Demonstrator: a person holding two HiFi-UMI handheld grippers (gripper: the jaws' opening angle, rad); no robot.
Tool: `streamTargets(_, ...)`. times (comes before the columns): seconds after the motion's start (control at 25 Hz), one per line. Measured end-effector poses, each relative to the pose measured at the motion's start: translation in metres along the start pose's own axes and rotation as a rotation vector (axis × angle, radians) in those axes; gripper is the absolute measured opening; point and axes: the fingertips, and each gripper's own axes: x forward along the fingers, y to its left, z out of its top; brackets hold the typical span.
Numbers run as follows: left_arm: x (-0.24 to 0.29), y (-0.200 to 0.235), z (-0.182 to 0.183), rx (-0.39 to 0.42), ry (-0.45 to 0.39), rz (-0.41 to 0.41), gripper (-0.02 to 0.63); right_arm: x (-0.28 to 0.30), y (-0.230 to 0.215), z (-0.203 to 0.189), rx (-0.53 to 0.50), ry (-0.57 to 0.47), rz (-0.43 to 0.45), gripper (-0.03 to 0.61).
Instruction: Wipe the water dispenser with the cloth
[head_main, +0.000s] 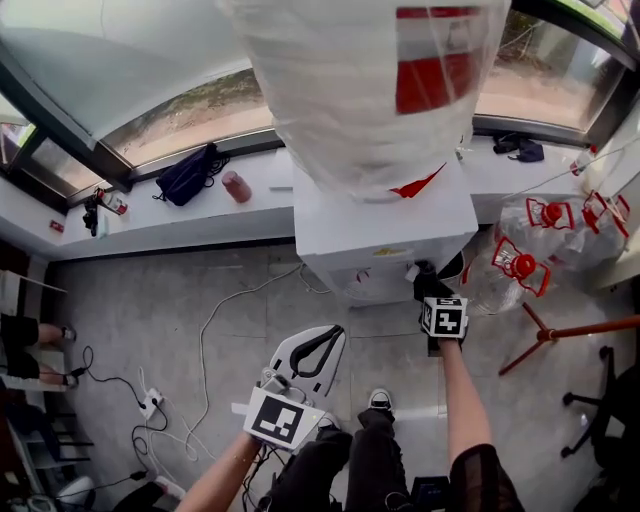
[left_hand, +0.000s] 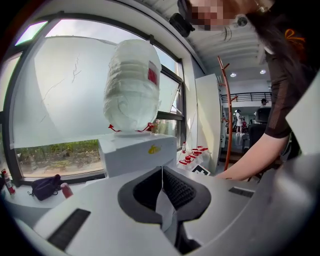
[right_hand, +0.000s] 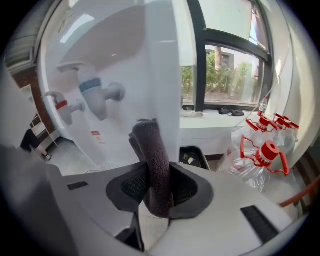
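Observation:
The white water dispenser (head_main: 385, 225) stands against the window sill with a large wrapped bottle (head_main: 370, 90) upside down on top. My right gripper (head_main: 430, 287) is at its front right corner, shut on a dark cloth (right_hand: 152, 165) that sticks up between the jaws. In the right gripper view the dispenser's front (right_hand: 125, 60) is close, with a blue tap (right_hand: 97, 95) and a red tap (right_hand: 62, 106); whether the cloth touches the panel I cannot tell. My left gripper (head_main: 325, 345) hangs lower, away from the dispenser (left_hand: 137, 152), its jaws shut (left_hand: 161, 172) on nothing.
Several empty water bottles with red caps (head_main: 530, 245) lie right of the dispenser, by a red stand leg (head_main: 565, 332). A dark bag (head_main: 188, 175) and a red cup (head_main: 236, 187) sit on the sill. Cables (head_main: 205, 340) and a power strip (head_main: 150, 403) lie on the floor at the left.

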Motion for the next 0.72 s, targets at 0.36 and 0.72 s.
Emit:
streamTargets(0.36,0.024,-0.033,0.006,0.03,0.003,-0.063,0.021,-0.022,-0.057,-0.019,0.04,0.002,-0.054,0.112)
streamTargets(0.72,0.014,-0.026,-0.008,0.004,0.009,-0.029,0.02,-0.02,0.017,-0.056,-0.031,0.033,0.072,0.112)
